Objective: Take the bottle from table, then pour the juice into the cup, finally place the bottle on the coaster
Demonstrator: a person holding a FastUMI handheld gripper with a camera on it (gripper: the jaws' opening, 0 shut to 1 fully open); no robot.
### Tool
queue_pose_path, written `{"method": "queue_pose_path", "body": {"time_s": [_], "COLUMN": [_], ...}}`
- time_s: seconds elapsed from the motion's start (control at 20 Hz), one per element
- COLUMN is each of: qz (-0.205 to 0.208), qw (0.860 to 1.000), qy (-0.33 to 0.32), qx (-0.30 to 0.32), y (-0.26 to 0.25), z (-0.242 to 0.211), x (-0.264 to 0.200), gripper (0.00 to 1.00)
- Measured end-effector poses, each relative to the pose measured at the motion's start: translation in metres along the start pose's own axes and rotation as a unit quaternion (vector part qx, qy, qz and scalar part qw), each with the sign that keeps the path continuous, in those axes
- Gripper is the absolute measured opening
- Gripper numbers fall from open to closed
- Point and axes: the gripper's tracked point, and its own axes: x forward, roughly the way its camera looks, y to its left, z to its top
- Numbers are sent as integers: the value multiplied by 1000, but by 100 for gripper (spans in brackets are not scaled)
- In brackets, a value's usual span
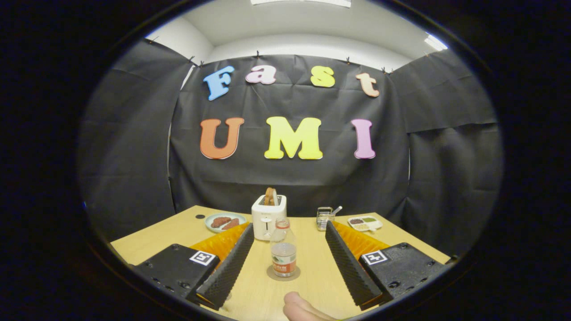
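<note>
A clear plastic bottle with a red and white label stands upright on a round brown coaster on the wooden table. My gripper is open, its fingers spread wide on either side of the bottle and touching nothing. The bottle sits midway between them with a clear gap on each side. A small clear cup-like container with a utensil in it stands beyond the right finger's tip.
A white toaster with bread in its slot stands just behind the bottle. A plate of meat slices lies to its left, a white divided dish at the far right. A person's fingertip shows below the coaster.
</note>
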Motion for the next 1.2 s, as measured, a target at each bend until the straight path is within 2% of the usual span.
{"method": "queue_pose_path", "body": {"time_s": [0.2,0.35,0.6,0.8,1.2], "qz": [4,-14,-23,-28,-12], "qw": [999,999,999,998,1000], "qy": [-20,-29,-9,-9,11], "qx": [26,7,35,55,26], "y": [-10,-26,-40,-43,-32], "z": [48,70,73,76,67], "x": [-56,-90,-135,-145,-151], "gripper": [100,100,100,100,100]}}
